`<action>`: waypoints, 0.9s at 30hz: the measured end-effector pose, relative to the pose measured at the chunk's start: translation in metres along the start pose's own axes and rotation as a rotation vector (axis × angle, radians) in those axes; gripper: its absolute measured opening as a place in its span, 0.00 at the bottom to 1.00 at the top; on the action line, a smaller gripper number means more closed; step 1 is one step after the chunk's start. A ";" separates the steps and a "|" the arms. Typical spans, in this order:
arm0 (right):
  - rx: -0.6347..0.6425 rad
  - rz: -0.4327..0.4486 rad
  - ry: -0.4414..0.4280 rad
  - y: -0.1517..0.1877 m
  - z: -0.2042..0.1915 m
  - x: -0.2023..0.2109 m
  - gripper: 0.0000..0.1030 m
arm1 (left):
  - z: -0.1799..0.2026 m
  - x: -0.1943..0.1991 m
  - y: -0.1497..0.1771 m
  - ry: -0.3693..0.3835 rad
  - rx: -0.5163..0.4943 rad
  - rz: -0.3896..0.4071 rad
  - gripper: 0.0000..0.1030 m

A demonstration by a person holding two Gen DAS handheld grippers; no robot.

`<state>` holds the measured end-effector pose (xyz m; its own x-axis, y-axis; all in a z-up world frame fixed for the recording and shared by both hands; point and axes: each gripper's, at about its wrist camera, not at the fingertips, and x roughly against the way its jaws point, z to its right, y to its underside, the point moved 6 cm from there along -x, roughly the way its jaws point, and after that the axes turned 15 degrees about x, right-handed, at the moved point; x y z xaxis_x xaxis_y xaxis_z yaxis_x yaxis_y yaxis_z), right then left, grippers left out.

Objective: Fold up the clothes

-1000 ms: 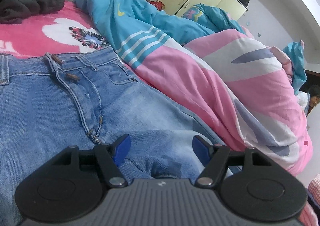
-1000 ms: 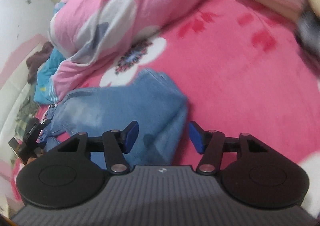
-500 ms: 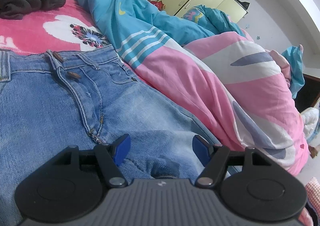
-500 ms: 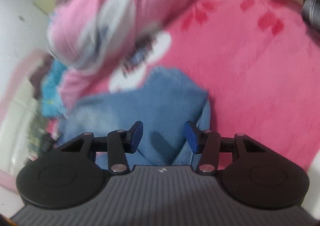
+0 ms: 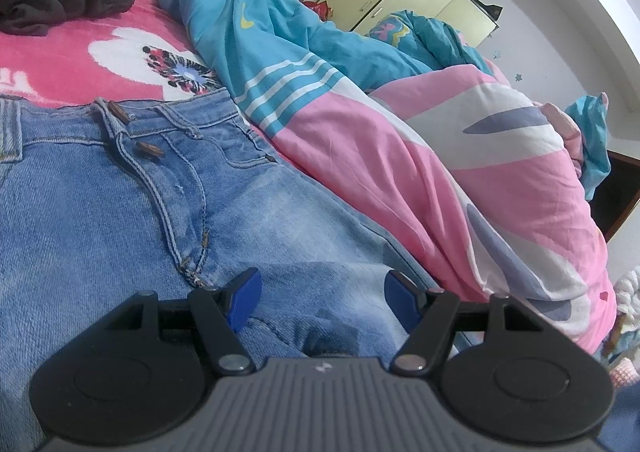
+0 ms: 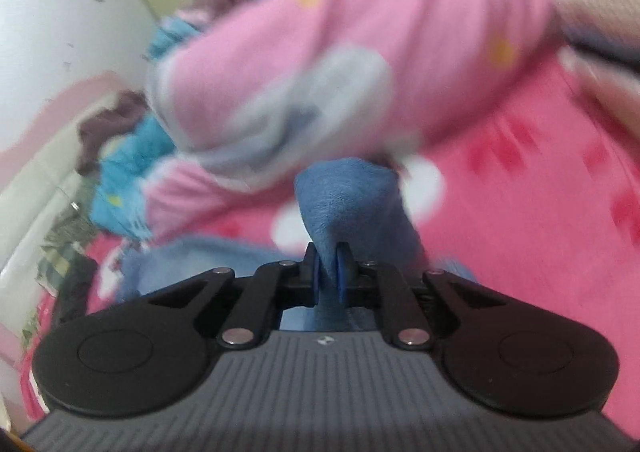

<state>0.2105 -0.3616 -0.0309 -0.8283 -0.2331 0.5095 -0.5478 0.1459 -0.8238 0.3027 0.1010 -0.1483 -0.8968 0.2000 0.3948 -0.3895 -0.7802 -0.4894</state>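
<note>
**Thin pinch on the hem, upper half unpinned**

The biggest worry I see is the jeans (image 5: 120,212) sliding as a whole. They lie flat on the bed (image 5: 80,64), waistband ahead of my left gripper (image 5: 320,296) and the seat and upper leg passing under it. That gripper's fingers (image 5: 242,298) stand wide apart just over the denim, gripping nothing. If I carry the leg end over with nothing holding the top down, I expect the whole garment to drag toward the pull instead of creasing.

Next is the quilt (image 5: 440,156), bunched just beyond the right-hand finger of the left gripper and touching the jeans' side. In the right view, which is blurred, it also looms right behind the raised cloth. A swing in that direction could snag it or lay the fold onto it.

Smallest, but most immediate: my right gripper (image 6: 330,272) has just been closing and now pinches a narrow ridge of denim (image 6: 348,196), which stands up ahead of the pads. The bite looks shallow; I judge the heavy cloth could slip out mid-lift.
</note>
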 end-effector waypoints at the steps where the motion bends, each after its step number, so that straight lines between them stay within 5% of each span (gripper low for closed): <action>1: 0.014 0.020 -0.017 -0.014 -0.008 -0.008 0.07 | 0.000 0.000 0.000 0.000 0.000 0.000 0.67; 5: 0.073 0.078 -0.101 -0.059 -0.049 -0.051 0.07 | 0.000 0.000 0.000 -0.002 0.000 0.000 0.67; 9: 0.138 0.005 -0.227 -0.055 -0.097 -0.115 0.13 | 0.000 0.000 0.000 -0.003 0.000 0.000 0.67; 12: 0.113 -0.089 -0.360 -0.037 -0.114 -0.146 0.42 | 0.000 0.000 0.000 -0.004 0.000 0.000 0.67; 15: 0.019 -0.089 -0.425 -0.027 -0.099 -0.141 0.50 | 0.000 0.000 0.000 -0.006 0.000 0.000 0.67; 18: -0.008 -0.035 -0.270 -0.016 -0.046 -0.112 0.61 | 0.000 -0.001 0.000 -0.007 0.000 0.000 0.67; 21: 0.089 -0.135 0.070 0.014 0.019 -0.089 0.68 | 0.000 -0.001 0.000 -0.007 0.001 0.001 0.67; 24: 0.009 -0.291 0.161 0.060 0.072 -0.080 0.74 | 0.000 -0.001 0.000 -0.006 0.002 0.002 0.67; 26: -0.033 -0.376 0.211 0.087 0.102 -0.073 0.64 | 0.000 -0.001 0.000 -0.005 0.002 0.003 0.67; 27: -0.013 -0.351 0.202 0.089 0.098 -0.065 0.32 | 0.000 -0.001 0.000 -0.005 0.002 0.004 0.67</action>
<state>0.2273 -0.4280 -0.1621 -0.5961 -0.0773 0.7992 -0.8021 0.1033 -0.5883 0.3033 0.1010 -0.1484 -0.8971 0.1943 0.3969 -0.3858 -0.7824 -0.4889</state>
